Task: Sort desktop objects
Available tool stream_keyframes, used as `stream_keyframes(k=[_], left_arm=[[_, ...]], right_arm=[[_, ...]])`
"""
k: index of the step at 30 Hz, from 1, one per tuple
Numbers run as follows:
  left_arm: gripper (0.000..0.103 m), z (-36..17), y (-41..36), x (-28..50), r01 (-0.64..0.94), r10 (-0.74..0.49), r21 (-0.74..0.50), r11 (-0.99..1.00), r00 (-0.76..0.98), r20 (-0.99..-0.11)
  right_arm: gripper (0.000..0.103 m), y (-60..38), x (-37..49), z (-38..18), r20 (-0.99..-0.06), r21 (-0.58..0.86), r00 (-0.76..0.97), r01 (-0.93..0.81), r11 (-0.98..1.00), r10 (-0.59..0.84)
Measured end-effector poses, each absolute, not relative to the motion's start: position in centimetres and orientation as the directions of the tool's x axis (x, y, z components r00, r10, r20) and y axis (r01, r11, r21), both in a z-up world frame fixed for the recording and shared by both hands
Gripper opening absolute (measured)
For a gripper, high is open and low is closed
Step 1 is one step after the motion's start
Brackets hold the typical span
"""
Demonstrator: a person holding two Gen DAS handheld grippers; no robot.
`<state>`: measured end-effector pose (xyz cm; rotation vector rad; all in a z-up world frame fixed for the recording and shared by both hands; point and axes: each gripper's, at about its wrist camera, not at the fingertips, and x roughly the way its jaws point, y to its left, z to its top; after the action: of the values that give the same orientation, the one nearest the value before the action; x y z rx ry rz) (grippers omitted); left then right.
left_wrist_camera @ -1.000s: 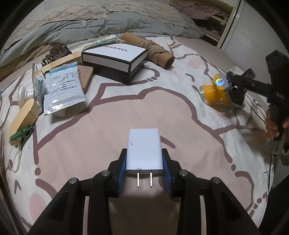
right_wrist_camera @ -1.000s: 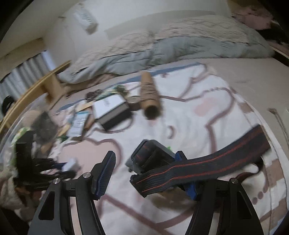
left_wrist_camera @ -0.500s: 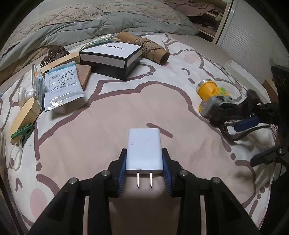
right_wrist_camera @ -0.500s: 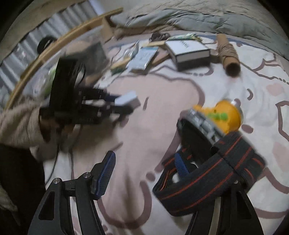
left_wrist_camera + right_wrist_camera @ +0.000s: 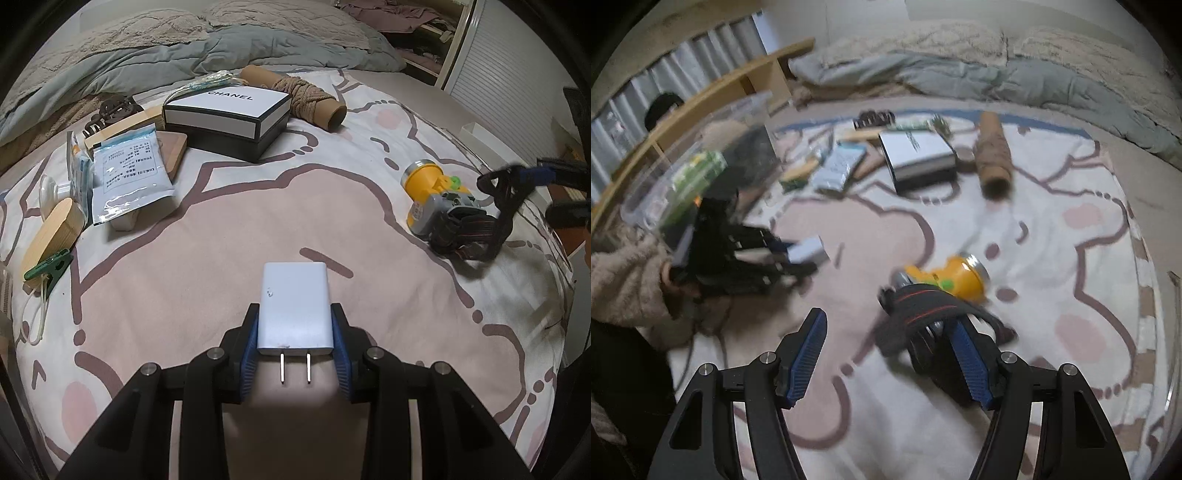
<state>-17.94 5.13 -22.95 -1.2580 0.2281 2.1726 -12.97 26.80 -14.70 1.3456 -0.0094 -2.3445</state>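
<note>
Held: white charger (image 5: 293, 306), clamped between the nearly closed pads of the left gripper (image 5: 293, 354), above the blanket (image 5: 184, 295).
Right gripper (image 5: 886, 354): jaws wide, gripping nothing; headlamp strap (image 5: 931, 299) draped over one finger.
Mid-field: yellow headlamp (image 5: 428, 192), lying loose.
Far: sachet (image 5: 129, 170), black-and-white box (image 5: 229, 110), twine roll (image 5: 303, 96), unsorted.
Progress, judged: early; most items remain.

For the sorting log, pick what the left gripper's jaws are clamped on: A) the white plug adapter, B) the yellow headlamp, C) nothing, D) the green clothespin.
A: in the left wrist view the left gripper has its jaws pressed on both sides of the white plug adapter, prongs pointing back at the camera.
</note>
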Motion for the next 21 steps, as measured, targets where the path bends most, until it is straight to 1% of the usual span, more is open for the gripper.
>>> stream_keyframes(k=[4,7,10,11,13,15,18,21], left_arm=[[0.036,-23.0,5.1,-18.0,-0.581,0.42,-0.152,-0.8,-0.361,-0.833],[0.038,-23.0,5.2,-18.0,-0.577,0.417,-0.154,-0.802,-0.358,-0.835],[0.049,-23.0,5.5,-18.0,-0.582,0.426,-0.162,-0.797,-0.35,-0.835],[0.05,-23.0,5.6,-17.9,-0.587,0.426,-0.159,-0.794,-0.35,-0.834],[0.055,-23.0,5.9,-17.7,-0.594,0.422,-0.149,-0.791,-0.353,-0.835],[0.058,-23.1,6.0,-17.6,-0.598,0.421,-0.143,-0.789,-0.355,-0.835],[0.059,-23.1,6.1,-17.6,-0.6,0.42,-0.138,-0.788,-0.36,-0.833],[0.059,-23.2,6.0,-17.7,-0.6,0.432,-0.149,-0.786,-0.36,-0.827]], right_arm=[[0.069,27.8,-12.2,-14.5,-0.851,0.222,-0.386,0.352,-0.909,-0.357],[0.069,29.1,-11.6,-11.9,-0.796,0.262,-0.45,0.346,-0.901,-0.405],[0.069,29.7,-11.6,-9.8,-0.752,0.276,-0.512,0.326,-0.904,-0.414],[0.069,29.5,-11.8,-9.7,-0.75,0.266,-0.524,0.32,-0.909,-0.404],[0.069,28.6,-12.4,-10.5,-0.759,0.263,-0.516,0.316,-0.912,-0.398],[0.069,27.2,-13.2,-12.0,-0.768,0.31,-0.465,0.332,-0.891,-0.441],[0.069,24.7,-14.2,-14.5,-0.773,0.396,-0.369,0.357,-0.846,-0.517],[0.069,21.8,-15.4,-16.9,-0.785,0.418,-0.313,0.37,-0.83,-0.535]])
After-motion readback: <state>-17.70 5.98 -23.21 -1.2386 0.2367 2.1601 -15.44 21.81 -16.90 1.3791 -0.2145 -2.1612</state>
